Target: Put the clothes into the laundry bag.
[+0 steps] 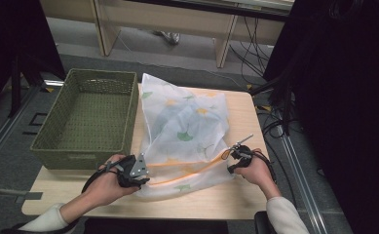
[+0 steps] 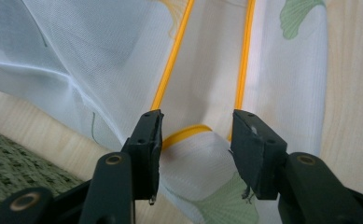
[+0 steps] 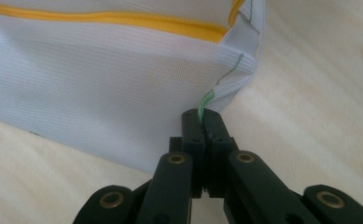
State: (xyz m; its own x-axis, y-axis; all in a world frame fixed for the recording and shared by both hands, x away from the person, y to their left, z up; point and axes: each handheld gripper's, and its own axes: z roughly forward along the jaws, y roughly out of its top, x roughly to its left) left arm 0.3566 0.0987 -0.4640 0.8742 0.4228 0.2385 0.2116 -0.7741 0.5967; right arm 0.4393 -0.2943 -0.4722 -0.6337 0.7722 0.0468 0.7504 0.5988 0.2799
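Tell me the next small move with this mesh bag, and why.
Probably close the left gripper on the bag's zipper end: its jaws straddle that end without pressing, while the right gripper already pinches the other corner.

mesh bag (image 1: pixel 184 131) on table (image 1: pixel 240 195), basket (image 1: pixel 87 117) just left of it, touching

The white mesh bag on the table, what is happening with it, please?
A person works on the mesh laundry bag with a gripper in each hand. The right gripper is shut on the bag's corner by the end of the orange zipper. The left gripper is open, its jaws on either side of the other zipper end, not pressing it. A green woven basket stands beside the bag.
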